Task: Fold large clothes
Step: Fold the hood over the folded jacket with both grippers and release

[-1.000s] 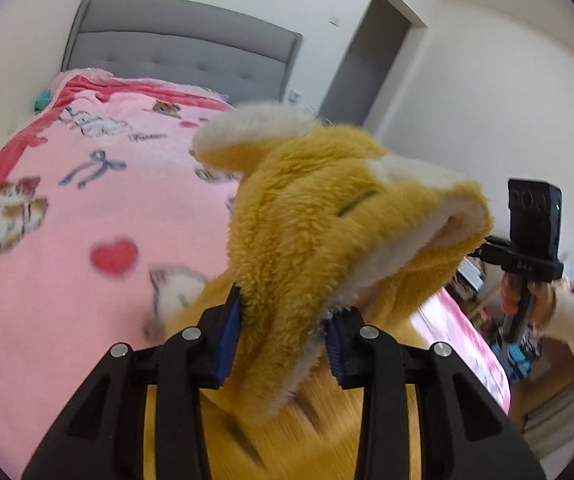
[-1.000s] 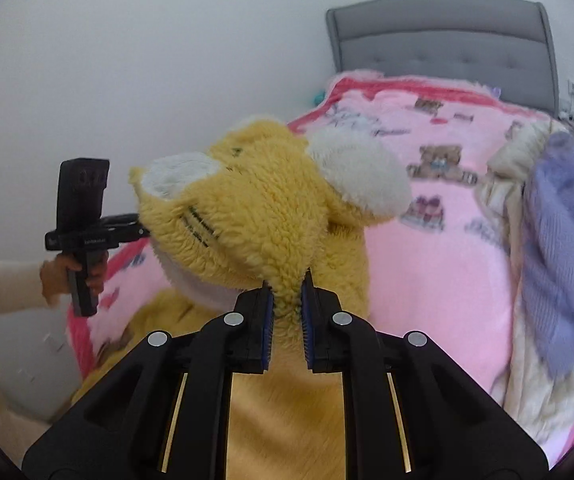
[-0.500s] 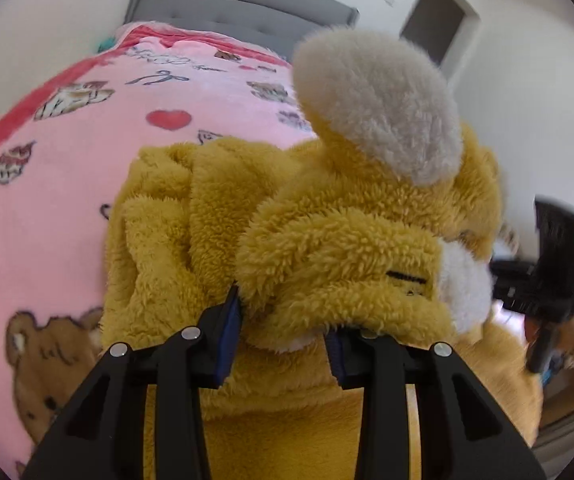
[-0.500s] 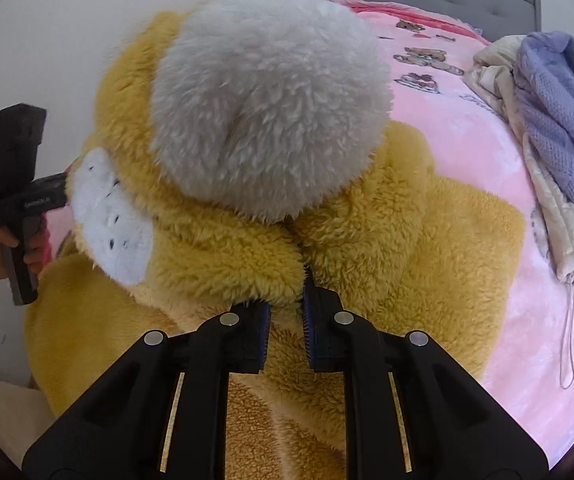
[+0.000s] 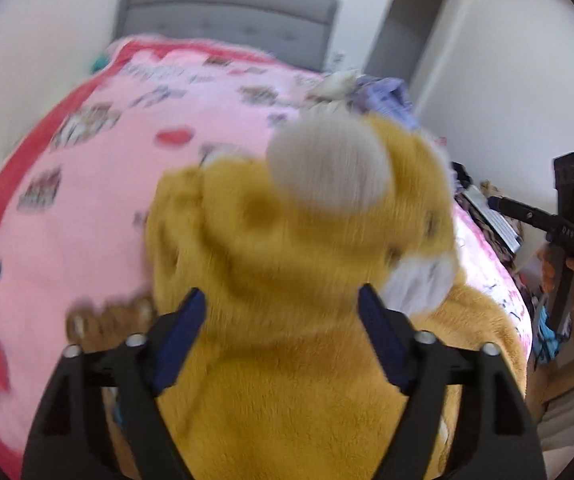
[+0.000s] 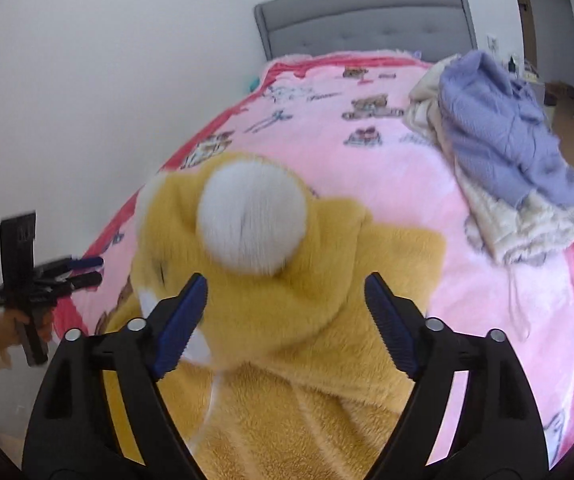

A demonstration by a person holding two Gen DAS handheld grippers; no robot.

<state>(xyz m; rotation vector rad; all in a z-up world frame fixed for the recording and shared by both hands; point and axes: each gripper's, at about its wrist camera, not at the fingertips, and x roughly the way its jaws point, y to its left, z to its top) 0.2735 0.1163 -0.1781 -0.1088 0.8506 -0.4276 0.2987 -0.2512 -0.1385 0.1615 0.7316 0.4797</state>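
Observation:
A fluffy yellow animal onesie with a hood and white ears lies on the pink blanket; it also shows in the right wrist view. The hood with its white ear is folded onto the body. My left gripper is open, its blue pads apart either side of the hood. My right gripper is open too, just behind the hood. Each gripper appears in the other's view, the right gripper at the right and the left gripper at the left.
The bed carries a pink cartoon-print blanket with a grey headboard behind. A pile of lilac and cream clothes lies on the bed's right side. A doorway is beyond the bed. Walls are close on the left.
Both grippers were shut on the hood and carried it down onto the body. Both have now opened and let it go, and have drawn back a little.

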